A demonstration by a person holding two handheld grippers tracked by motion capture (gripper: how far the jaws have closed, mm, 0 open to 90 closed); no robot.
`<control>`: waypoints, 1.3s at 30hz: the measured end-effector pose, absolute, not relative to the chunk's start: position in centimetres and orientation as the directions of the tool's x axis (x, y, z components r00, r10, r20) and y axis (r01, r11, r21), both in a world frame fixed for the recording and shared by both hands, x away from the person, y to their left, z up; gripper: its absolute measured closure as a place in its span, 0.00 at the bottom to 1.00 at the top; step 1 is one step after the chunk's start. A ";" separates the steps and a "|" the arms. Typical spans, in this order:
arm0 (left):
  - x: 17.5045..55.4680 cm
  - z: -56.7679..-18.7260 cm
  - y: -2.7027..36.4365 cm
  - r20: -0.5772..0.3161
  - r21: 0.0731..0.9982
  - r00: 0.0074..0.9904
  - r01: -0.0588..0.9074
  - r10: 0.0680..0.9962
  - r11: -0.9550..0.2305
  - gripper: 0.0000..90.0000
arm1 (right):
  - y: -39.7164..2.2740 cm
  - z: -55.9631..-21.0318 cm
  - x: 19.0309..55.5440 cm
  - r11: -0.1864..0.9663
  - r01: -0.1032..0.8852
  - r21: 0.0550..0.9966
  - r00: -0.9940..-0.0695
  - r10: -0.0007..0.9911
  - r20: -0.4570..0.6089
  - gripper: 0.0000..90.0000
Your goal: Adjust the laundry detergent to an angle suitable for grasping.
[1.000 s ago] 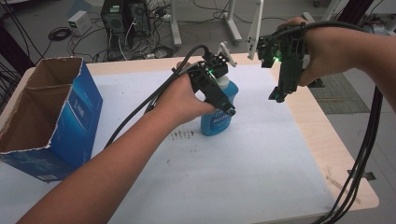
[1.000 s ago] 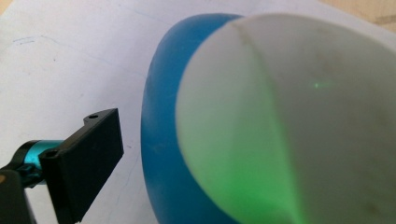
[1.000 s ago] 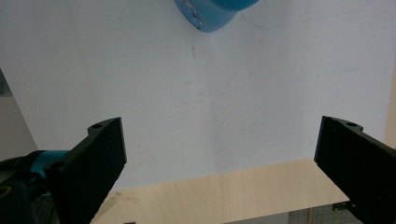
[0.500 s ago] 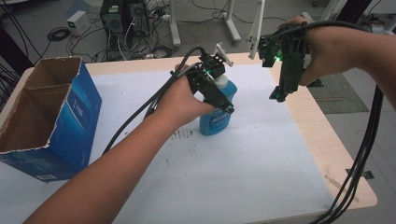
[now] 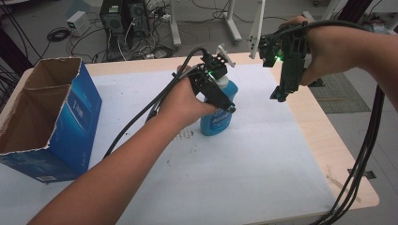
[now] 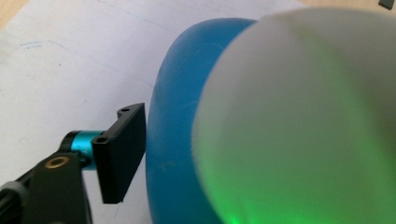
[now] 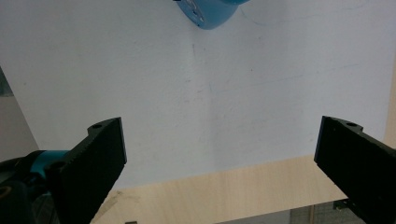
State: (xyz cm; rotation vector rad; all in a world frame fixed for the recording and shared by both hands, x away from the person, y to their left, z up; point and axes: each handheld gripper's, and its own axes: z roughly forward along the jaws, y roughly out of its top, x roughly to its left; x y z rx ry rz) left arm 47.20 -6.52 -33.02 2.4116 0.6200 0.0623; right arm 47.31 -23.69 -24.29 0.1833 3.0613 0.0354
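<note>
A blue spray bottle with a white trigger head stands upright near the middle of the table. My left gripper reaches over it from the left, jaws on either side of its upper body. These jaws have just been closing with the bottle between them. In the left gripper view one black pad lies against the blue bottle; the white head hides the other pad. My right gripper hangs above the table's right side, open, with nothing between its jaws. The bottle's base lies beyond it.
An open blue cardboard box stands at the table's left end. White paper covers the tabletop, with bare wood along the right edge. Cables trail from both grippers. A computer tower and wires sit on the floor behind.
The left gripper's jaws have drawn in around the bottle. Both hands and the bottle stay where they were.
</note>
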 end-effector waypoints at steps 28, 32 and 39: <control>47.0 -33.2 -6.8 -0.095 0.597 0.895 0.402 0.436 -0.695 0.42 | -23.4 -24.6 47.5 0.993 0.115 0.022 -0.991 0.116 -0.068 0.01; 46.8 -33.1 -6.9 -0.051 0.595 0.895 0.384 0.444 -0.706 0.45 | -23.4 -24.6 47.4 0.993 0.116 0.021 -0.991 0.117 -0.069 0.01; 46.4 -32.9 -7.0 -0.008 0.604 0.893 0.363 0.450 -0.710 0.48 | -23.4 -24.6 47.4 0.993 0.112 0.022 -0.991 0.113 -0.068 0.01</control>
